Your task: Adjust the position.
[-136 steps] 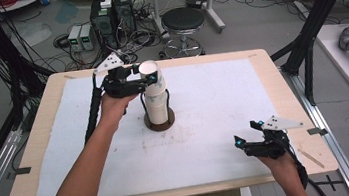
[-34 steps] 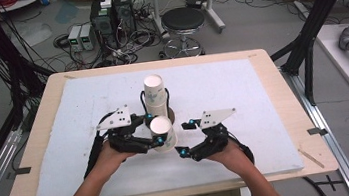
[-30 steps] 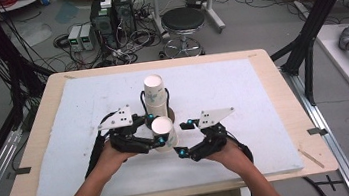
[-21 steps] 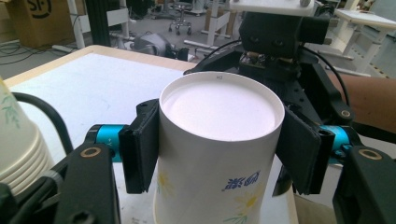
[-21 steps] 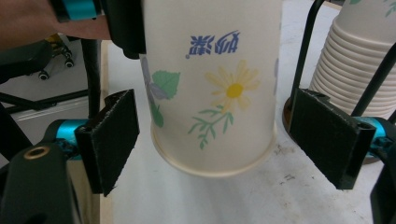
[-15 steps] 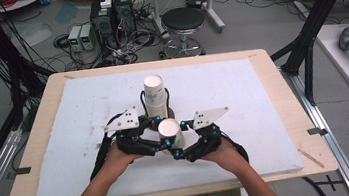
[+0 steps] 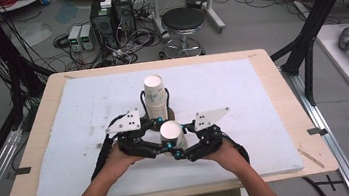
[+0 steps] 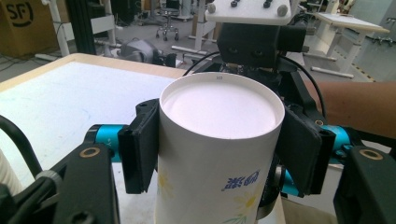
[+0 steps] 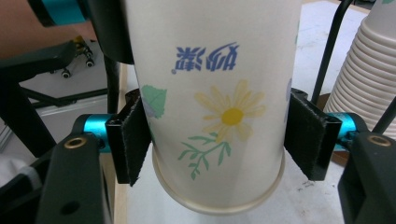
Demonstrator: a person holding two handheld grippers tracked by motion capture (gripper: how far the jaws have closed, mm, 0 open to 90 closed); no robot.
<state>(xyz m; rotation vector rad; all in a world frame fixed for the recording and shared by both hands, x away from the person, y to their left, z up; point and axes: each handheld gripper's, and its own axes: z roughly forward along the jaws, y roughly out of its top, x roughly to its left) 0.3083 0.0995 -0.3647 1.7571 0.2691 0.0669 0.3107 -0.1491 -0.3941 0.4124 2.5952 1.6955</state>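
Both the left gripper (image 7: 161,149) and right gripper (image 7: 183,152) pinch one upside-down paper cup (image 7: 171,134) at 6 o'clock of the cup stack (image 7: 154,96), so uneven squeezing may crush or drop it

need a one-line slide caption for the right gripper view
Upside-down flower-print paper cup clamped between the right tongs, beside a stack of cups.

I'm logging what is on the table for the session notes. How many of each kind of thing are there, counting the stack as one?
Cup stack in a holder: 1
Loose cup, upside down: 1
Grippers, left and right: 2
White mat: 1
Total: 5
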